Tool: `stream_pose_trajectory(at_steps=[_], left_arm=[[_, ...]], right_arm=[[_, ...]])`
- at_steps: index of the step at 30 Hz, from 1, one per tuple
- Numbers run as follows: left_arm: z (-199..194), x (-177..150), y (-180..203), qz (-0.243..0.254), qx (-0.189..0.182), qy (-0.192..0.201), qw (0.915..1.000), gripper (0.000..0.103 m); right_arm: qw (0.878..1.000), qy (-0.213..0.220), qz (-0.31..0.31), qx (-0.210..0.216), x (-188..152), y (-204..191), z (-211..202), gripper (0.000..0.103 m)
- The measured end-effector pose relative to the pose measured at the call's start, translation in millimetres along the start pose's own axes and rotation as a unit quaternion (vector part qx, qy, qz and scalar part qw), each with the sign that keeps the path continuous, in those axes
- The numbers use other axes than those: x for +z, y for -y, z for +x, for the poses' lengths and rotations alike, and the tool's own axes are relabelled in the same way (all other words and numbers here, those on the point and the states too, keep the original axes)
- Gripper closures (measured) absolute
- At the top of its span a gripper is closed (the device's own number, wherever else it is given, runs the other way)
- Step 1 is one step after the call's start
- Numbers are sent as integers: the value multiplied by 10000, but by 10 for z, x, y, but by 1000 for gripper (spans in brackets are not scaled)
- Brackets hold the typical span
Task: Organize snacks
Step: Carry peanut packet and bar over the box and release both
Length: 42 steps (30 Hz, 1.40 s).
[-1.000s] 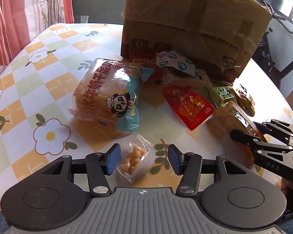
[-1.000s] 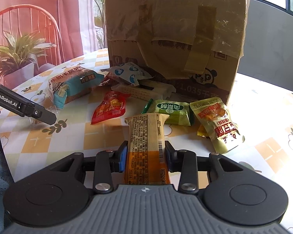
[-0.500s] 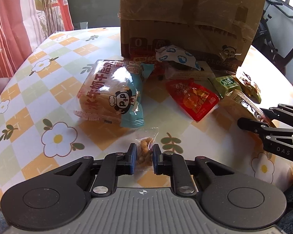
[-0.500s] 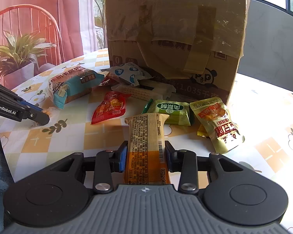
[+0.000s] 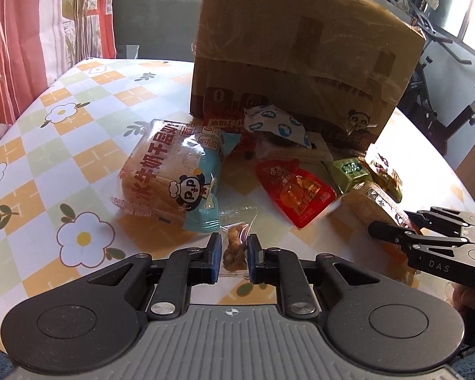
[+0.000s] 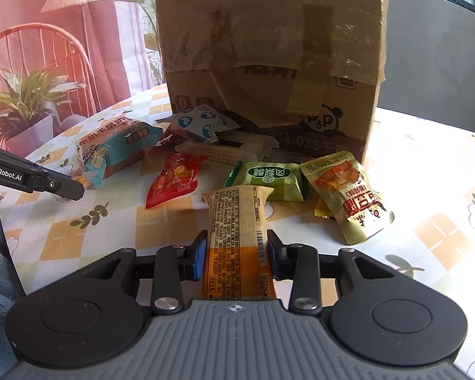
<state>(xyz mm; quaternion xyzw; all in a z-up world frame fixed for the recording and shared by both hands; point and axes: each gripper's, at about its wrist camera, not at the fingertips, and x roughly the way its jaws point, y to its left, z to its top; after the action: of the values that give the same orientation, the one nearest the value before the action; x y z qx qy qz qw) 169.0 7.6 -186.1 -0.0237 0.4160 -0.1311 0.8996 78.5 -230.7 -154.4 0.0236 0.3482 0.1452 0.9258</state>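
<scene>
Clear nut packet point(image 5: 235, 247) — between left fingers point(image 5: 214, 258).

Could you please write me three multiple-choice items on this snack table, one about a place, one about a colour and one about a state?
1. Where does the red pouch lie?
A. On top of the cardboard box
B. On the tablecloth between the bread bag and the green packet
C. In the right gripper

2. What colour is the packet just beyond the held bar?
A. Green
B. Purple
C. Black

3. What is the left gripper doing?
A. Hanging open over nothing
B. Shut on the bread bag
C. Shut on the small clear nut packet

Answers:
1 B: it lies flat on the cloth, with the bread bag to its left and the green packet to its right.
2 A: its wrapper is green.
3 C: the jaws press both sides of the small clear nut packet.
</scene>
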Motion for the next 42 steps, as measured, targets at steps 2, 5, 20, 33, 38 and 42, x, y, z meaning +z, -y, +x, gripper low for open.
stream_pose_trajectory(at_steps=[2,5,20,33,38,42], left_arm=[[-7,31,-4,-19,-1,37,10000,85],[-30,132,-11,22,67,153,9999,85],[-346,887,164,217,-434,1106,9927,85],[-441,1773,449,363,-916,1944,9760,85],[-253,2120,572,342,-1030,2119,9713,85],[27,2370,673,503,-1023,2039,9723,85]], right_arm=[[9999,-37,139,-42,28,22,-29,65],[9997,66,206,-88,110,52,-118,65],[9934,924,-52,-672,808,153,-509,65],[9769,2085,0,-476,1797,239,-796,65],[9755,2144,258,-420,2235,427,-479,65],[9798,1870,402,-583,2422,630,-103,65]])
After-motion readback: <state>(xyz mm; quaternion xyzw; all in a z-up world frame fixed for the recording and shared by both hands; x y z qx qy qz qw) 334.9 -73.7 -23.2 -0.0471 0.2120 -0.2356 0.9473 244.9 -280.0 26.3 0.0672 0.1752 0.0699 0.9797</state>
